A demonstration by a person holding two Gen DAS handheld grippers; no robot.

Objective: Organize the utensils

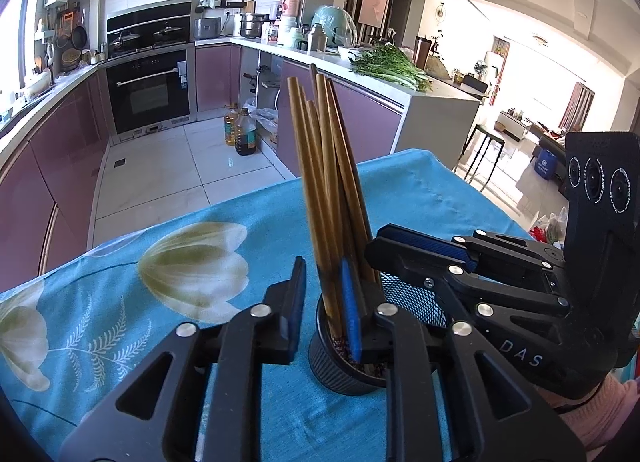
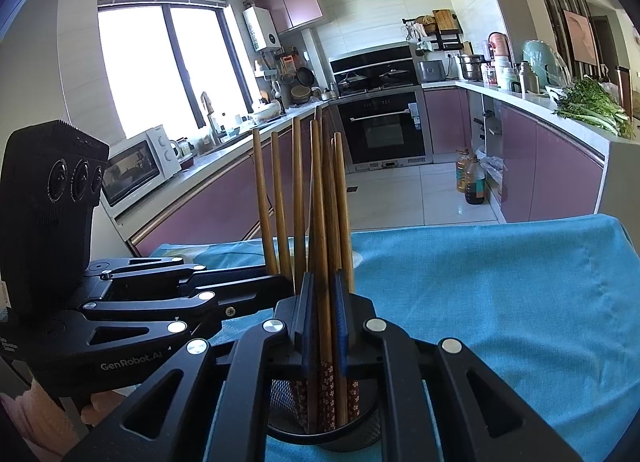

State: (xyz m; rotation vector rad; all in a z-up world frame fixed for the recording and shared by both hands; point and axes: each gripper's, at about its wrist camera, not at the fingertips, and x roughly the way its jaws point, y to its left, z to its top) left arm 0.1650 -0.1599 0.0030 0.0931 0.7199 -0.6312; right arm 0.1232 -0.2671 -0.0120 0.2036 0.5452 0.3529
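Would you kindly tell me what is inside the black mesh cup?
The cup holds a bundle of wooden chopsticks standing upright, flower-patterned ends down. Its bottom is hidden by the chopsticks and the right gripper.

One mesh holder (image 2: 320,426), about eight chopsticks (image 2: 320,222), two oil bottles (image 2: 472,178).

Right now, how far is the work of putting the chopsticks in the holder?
Done: the chopsticks stand in the black mesh holder on the blue cloth. In hand: the right gripper closes around a few; the left gripper is open beside them. Left: let go; no loose utensils are visible.
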